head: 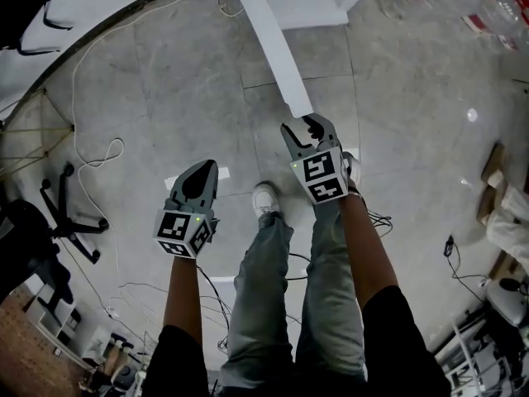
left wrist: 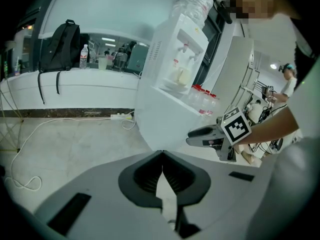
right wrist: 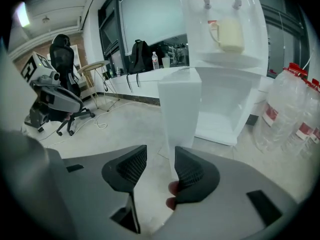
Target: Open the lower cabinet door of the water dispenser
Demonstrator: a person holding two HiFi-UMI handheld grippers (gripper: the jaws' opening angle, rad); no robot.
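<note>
The white water dispenser (right wrist: 225, 59) stands with its lower cabinet (right wrist: 225, 114) open. Its door (right wrist: 180, 114) is swung out towards me and shows edge-on; from the head view it is a long white strip (head: 277, 52). My right gripper (right wrist: 160, 166) is open, its jaws apart just in front of the door's free edge, no pad pressing on it. In the head view the right gripper (head: 310, 126) sits at the door's near end. My left gripper (left wrist: 161, 159) is shut with nothing in it and hangs further left (head: 202, 172), away from the door.
Several large water bottles (right wrist: 295, 109) stand right of the dispenser. A cup (right wrist: 230, 34) sits under the taps. An office chair (right wrist: 62, 64) and stool are at the left. Cables and a power strip (left wrist: 120, 116) lie on the floor. The person's shoes (head: 264, 197) are below the grippers.
</note>
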